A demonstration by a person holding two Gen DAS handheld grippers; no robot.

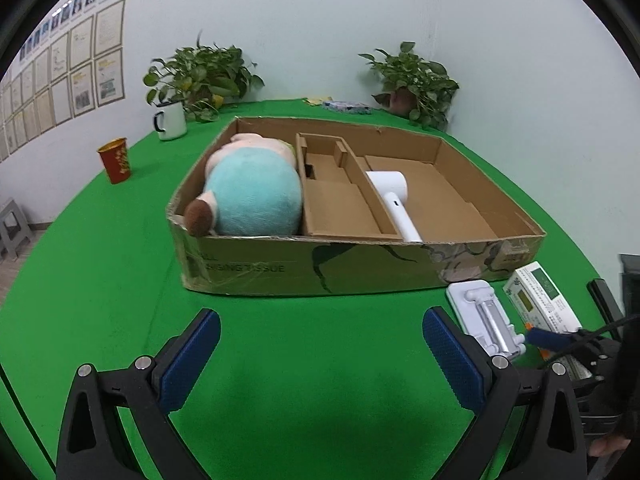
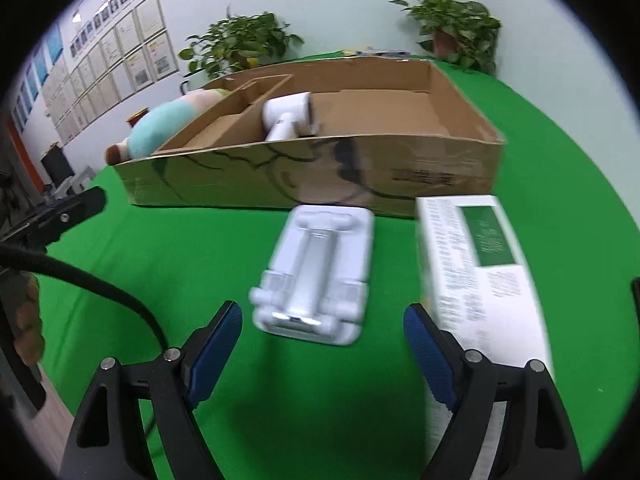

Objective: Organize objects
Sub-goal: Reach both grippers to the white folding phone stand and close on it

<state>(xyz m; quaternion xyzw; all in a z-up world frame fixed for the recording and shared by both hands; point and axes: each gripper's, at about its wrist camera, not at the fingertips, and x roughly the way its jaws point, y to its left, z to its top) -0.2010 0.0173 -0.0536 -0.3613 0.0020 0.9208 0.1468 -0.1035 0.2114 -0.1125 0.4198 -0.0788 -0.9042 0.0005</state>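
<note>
Item one: cardboard box [image 1: 320, 268], centre of my left view, standing on the green tabletop [image 1: 320, 360]. Contents: plush toy [image 1: 252, 196] in the left compartment; white handheld appliance [image 1: 394, 200] lying right of the inner divider, handle toward the near wall.

Item two: white moulded tray [image 2: 320, 276], centre of my right view, on the tabletop just in front of the box, blurred.

Item three: white-and-green carton [image 2: 476, 264], right of the tray, apart from it.

Item four: my left gripper [image 1: 320, 356], lower frame, jaws apart, nothing between them.

Item five: my right gripper [image 2: 322, 344], lower frame, jaws wide apart, empty, near end of the tray just above it in the frame.

Background, upper left of left view: enamel mug [image 1: 171, 120], red cup [image 1: 116, 160].
</note>
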